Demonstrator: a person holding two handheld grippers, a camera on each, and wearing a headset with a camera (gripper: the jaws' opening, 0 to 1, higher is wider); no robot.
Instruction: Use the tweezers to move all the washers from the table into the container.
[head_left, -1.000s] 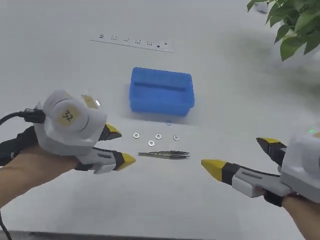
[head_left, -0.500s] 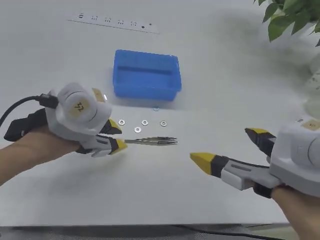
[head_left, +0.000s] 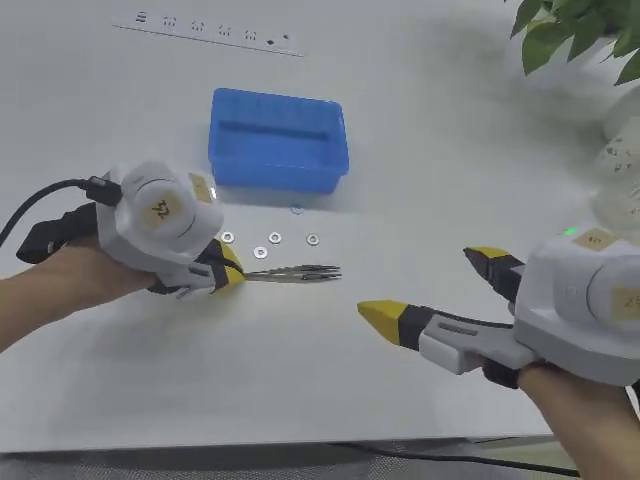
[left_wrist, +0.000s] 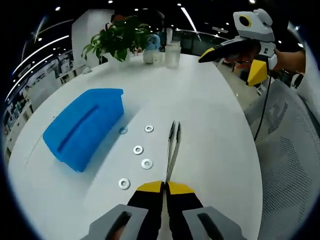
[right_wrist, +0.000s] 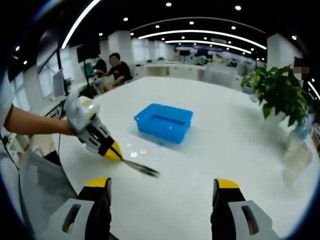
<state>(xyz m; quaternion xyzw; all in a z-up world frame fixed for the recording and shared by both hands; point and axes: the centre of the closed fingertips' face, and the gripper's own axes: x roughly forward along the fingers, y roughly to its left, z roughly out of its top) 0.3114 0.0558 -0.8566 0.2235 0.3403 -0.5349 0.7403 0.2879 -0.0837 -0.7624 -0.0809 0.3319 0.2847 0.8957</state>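
The left gripper (head_left: 228, 275) jaws clamp the tweezers (head_left: 295, 272) tail; right gripper (head_left: 428, 285) jaws apart. With washers (head_left: 261, 253) at tweezers' 12 o'clock, end-only pinch may let tweezers swivel.

Head view looks down on the tabletop (head_left: 420, 150) from its near edge, left gripper view sits low and close behind the tweezers (left_wrist: 168, 167), right gripper view further back, all three sharing the bin (head_left: 278, 172) and tweezers.

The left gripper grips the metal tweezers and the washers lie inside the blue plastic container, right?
Not inside: the small metal washers lie on the white table beside the blue plastic container, as the left gripper view shows. The left gripper grips the metal tweezers.
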